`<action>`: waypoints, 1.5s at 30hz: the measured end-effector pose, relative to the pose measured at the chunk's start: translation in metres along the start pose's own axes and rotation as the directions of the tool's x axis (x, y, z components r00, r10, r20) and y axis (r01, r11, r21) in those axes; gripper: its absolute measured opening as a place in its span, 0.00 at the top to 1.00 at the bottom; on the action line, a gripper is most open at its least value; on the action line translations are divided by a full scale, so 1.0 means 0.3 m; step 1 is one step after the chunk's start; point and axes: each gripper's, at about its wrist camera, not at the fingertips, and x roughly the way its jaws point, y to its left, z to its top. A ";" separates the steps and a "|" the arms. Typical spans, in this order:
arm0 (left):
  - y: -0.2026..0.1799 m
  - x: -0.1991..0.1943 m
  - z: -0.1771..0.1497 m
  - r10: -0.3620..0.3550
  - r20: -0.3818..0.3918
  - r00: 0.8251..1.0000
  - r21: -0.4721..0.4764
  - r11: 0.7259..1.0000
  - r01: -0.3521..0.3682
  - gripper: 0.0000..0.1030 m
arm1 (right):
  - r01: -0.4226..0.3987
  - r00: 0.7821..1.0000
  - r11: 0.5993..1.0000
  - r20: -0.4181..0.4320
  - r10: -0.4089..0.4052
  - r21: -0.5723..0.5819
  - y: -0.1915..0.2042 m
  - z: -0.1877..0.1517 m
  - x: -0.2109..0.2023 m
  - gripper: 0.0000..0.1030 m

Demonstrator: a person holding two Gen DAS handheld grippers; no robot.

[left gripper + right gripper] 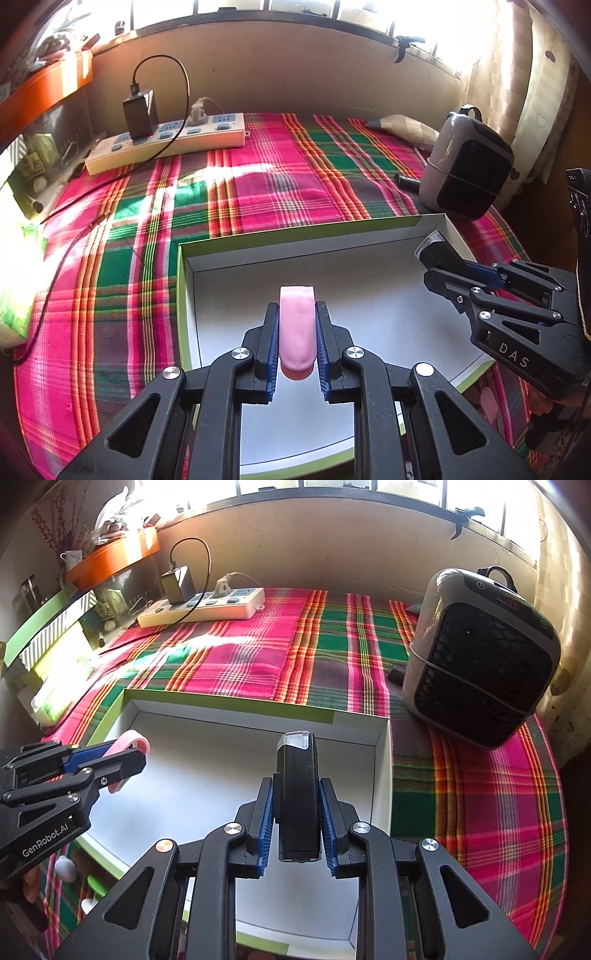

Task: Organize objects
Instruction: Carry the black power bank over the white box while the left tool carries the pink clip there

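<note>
- Box (184, 280) sits bare inside on the plaid cloth (258, 184); nothing is stowed yet.
- Left gripper (297, 325) is clamped on a pink piece (295, 325), held over the box floor.
- Right gripper (297, 805), at 3 o'clock from the left one, is clamped on a black device (297, 797) above the box.
- Both likely need releasing inside; heater (480, 657) and power strip (207, 607) remain outside at 1 and 11 o'clock.

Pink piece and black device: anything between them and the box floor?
Nothing visible. The left tongs hold the pink piece and the right tongs hold the black device over the open box; the white floor below looks bare.
</note>
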 end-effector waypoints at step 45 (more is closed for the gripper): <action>0.007 0.117 0.060 0.044 -0.044 0.998 0.018 0.999 -0.043 0.83 | 0.022 0.999 1.000 -0.038 -0.021 0.011 -0.017 0.041 0.100 0.76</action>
